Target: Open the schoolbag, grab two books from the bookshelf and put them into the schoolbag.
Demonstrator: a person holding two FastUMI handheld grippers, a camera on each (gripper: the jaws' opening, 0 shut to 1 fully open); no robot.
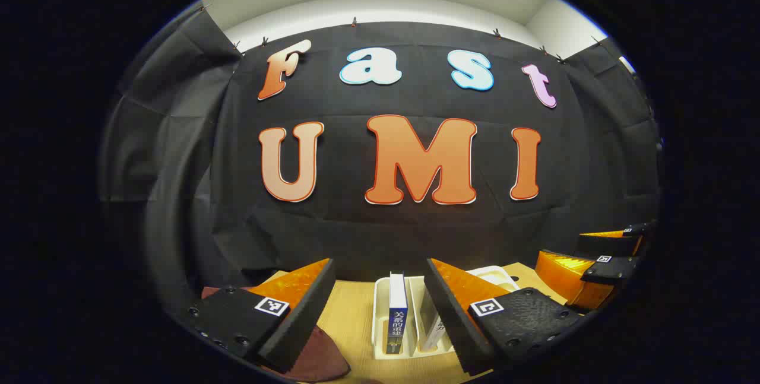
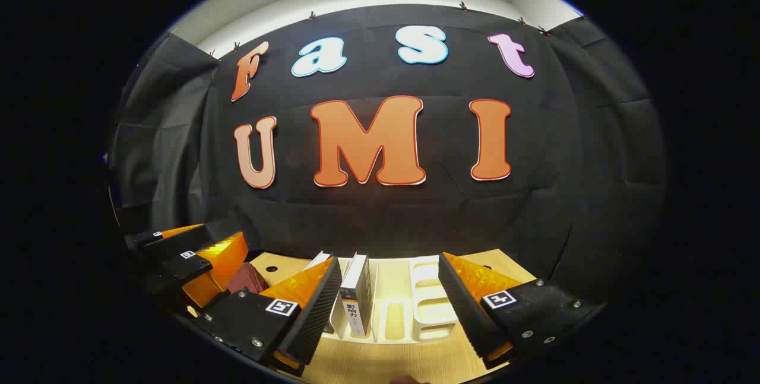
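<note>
In the left gripper view, your left gripper (image 1: 380, 313) is hanging wide open, empty; the schoolbag (image 1: 323, 357) is lying shut near the tabletop's front edge. In the right gripper view, your right gripper (image 2: 389, 307) is gaping too, facing the books (image 2: 356, 295) in the bookshelf (image 2: 430, 307). Looks like bag-opening's next.

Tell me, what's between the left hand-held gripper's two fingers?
In the left gripper view, the open left hand-held gripper frames a dark-spined book standing in the white bookshelf.

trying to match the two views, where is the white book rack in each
Left gripper view: the rack sits bottom centre, between that gripper's fingers, a dark-spined book upright in it.
Right gripper view: the rack sits bottom centre, right of a white-spined book.
Shared landmark: the wooden table under it.
</note>
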